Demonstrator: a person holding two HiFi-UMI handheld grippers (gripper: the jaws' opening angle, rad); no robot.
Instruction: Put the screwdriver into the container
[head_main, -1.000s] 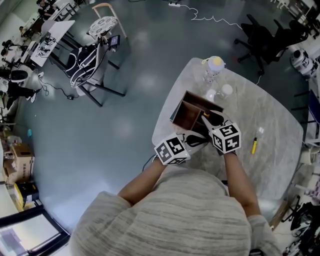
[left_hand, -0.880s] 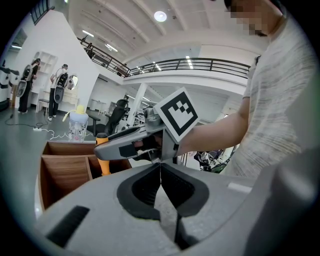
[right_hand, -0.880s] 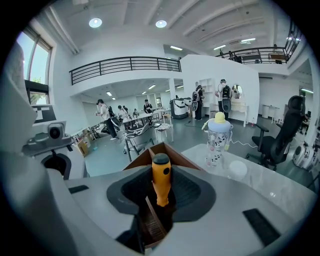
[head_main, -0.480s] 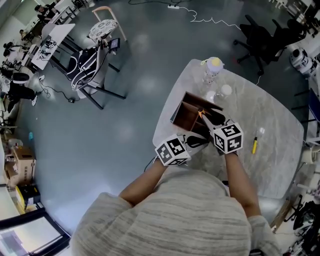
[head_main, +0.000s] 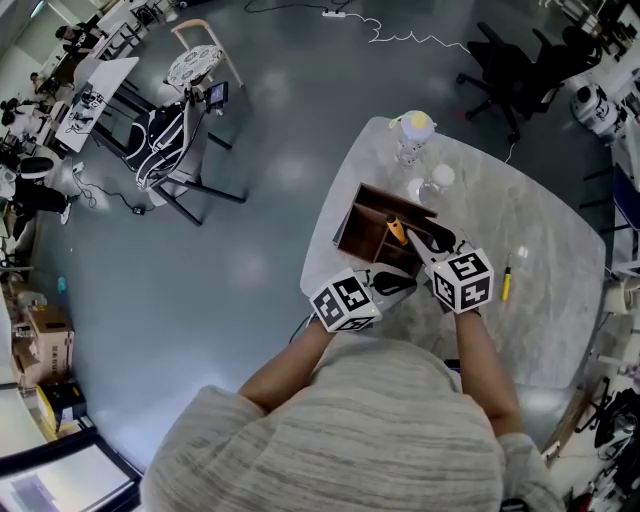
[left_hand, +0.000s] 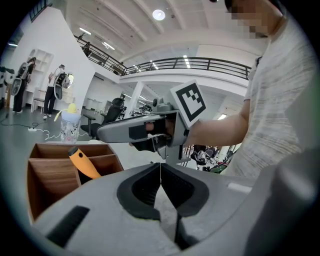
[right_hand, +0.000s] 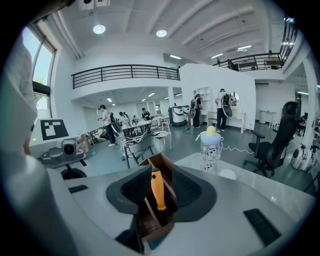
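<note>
An orange-handled screwdriver (head_main: 397, 231) leans in a compartment of the brown wooden container (head_main: 355, 226) on the marble table, handle up. In the right gripper view its handle (right_hand: 158, 189) shows between the jaws of my right gripper (right_hand: 161, 175), which stand wide apart and do not press on it. The left gripper view shows that gripper (left_hand: 132, 131) hovering above the handle (left_hand: 82, 162), clear of it. My left gripper (head_main: 398, 282) rests just in front of the container (left_hand: 47, 177), pads together, holding nothing.
A clear bottle with a yellow cap (head_main: 413, 133) stands at the table's far edge beyond the container, with two small white round things (head_main: 440, 178) beside it. A thin yellow tool (head_main: 506, 284) lies to the right. Office chairs (right_hand: 272, 145) stand behind the table (head_main: 530, 220).
My right gripper has lifted and drawn back a little from the container, and the orange handle now shows beyond its tips. The left gripper stayed put.
</note>
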